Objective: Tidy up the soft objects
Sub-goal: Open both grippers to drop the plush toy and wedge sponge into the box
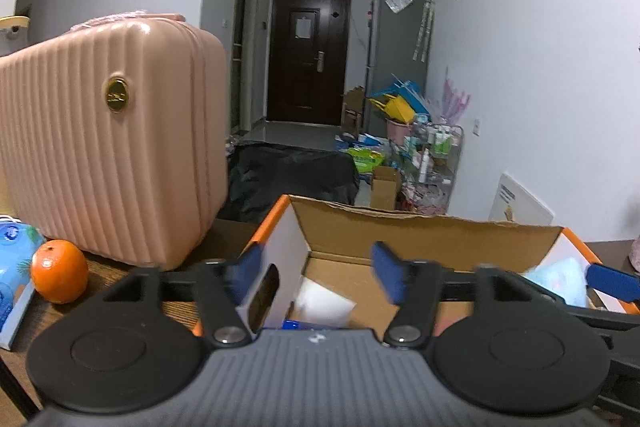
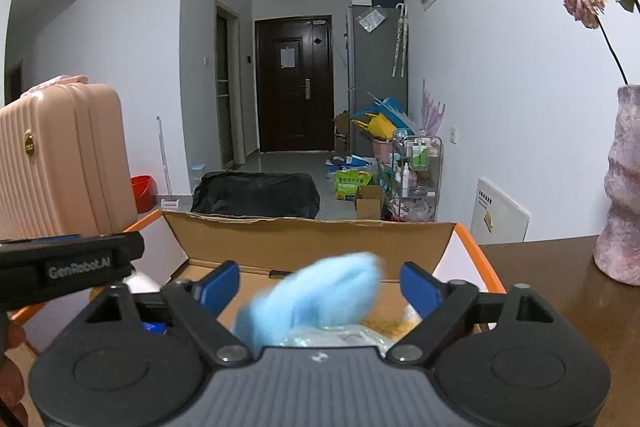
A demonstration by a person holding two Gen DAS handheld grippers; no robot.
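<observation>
An open cardboard box with orange edges sits on the wooden table. My left gripper is open over the box's left end, and the box's left wall stands between its fingers without touching the pads. Below it in the box lies a white soft thing. My right gripper is open over the same box. A blurred light-blue fluffy thing is between its fingers, clear of both pads. Under it lie a clear plastic packet and something tan and furry.
A pink ribbed suitcase stands left of the box, with an orange and a blue packet beside it. A pink vase with a dried flower stands on the table at the right. Part of a hand shows at the left edge.
</observation>
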